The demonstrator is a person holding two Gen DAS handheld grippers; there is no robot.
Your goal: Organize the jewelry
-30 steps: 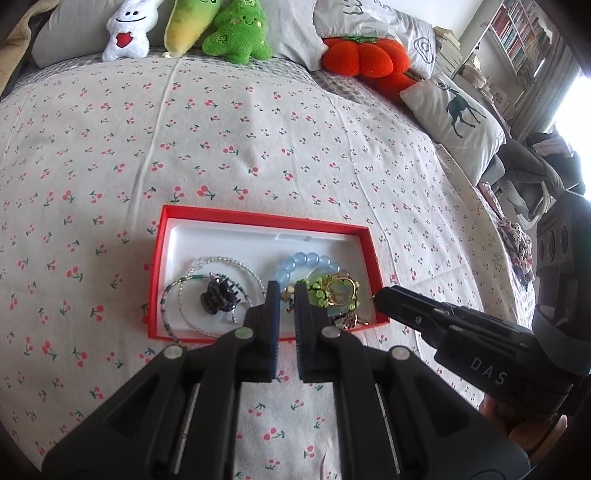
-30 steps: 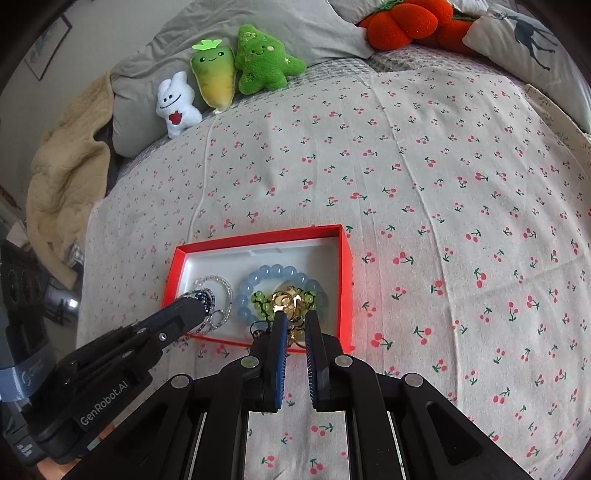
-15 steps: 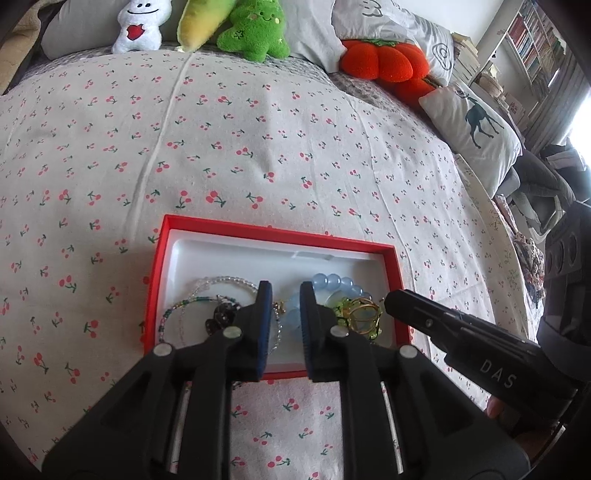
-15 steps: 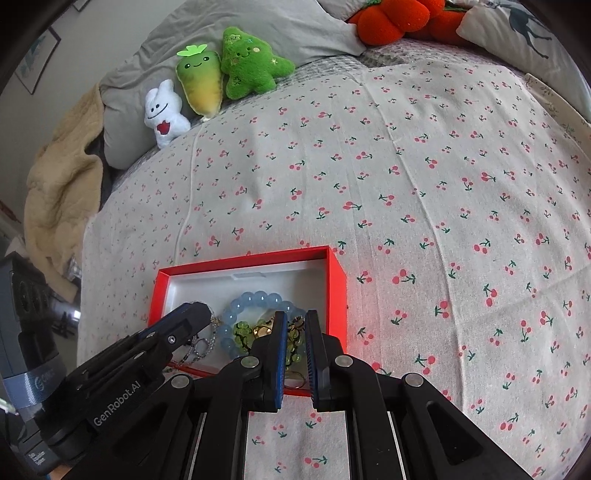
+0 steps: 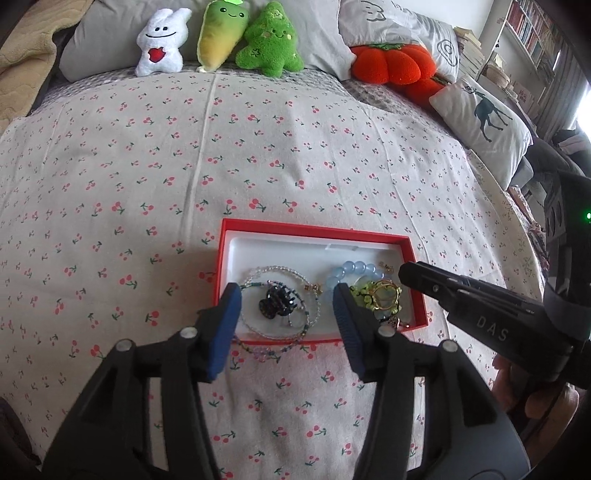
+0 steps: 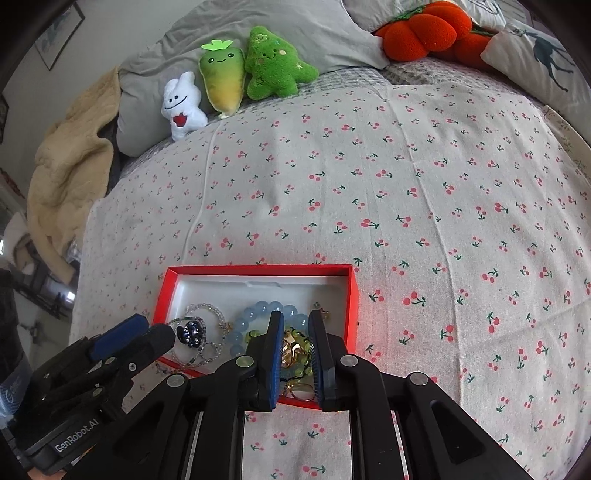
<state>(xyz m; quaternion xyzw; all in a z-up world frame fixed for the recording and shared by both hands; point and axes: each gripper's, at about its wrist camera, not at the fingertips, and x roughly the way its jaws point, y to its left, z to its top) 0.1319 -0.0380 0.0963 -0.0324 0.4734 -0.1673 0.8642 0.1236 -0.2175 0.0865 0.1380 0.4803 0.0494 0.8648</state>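
A red box (image 5: 402, 242) with a white lining sits on a bed (image 5: 258, 147) covered in a cherry-print sheet, holding a heap of jewelry. At the far left of the bed's head lies a beige blanket (image 6: 70, 166), then a white plush (image 5: 159, 42), a yellow-green carrot plush (image 5: 219, 33) and a green tree plush (image 5: 271, 42) lined against grey pillows, with an orange pumpkin cushion (image 5: 391, 64) and a deer-print pillow (image 5: 484, 114) farther right. The left gripper (image 5: 286, 314) hangs over the box's left half with its blue-padded fingers (image 5: 225, 325) spread wide apart, framing a dark sparkly hair clip (image 5: 277, 301) that rests inside loops of thin beaded bracelets (image 5: 280, 273); one loop spills over the near rim onto the sheet. To the right in the box lies a pale blue bead bracelet (image 5: 354, 267), and beside it a green bead piece topped by a gold ornament (image 5: 384, 295). The right gripper (image 6: 295, 354) is poised over that right-hand pile, its fingers (image 6: 275, 354) only narrowly parted on either side of the gold ornament (image 6: 291, 350); whether they touch it cannot be told. Gold rings (image 6: 301, 391) lie at the box's near edge between them.
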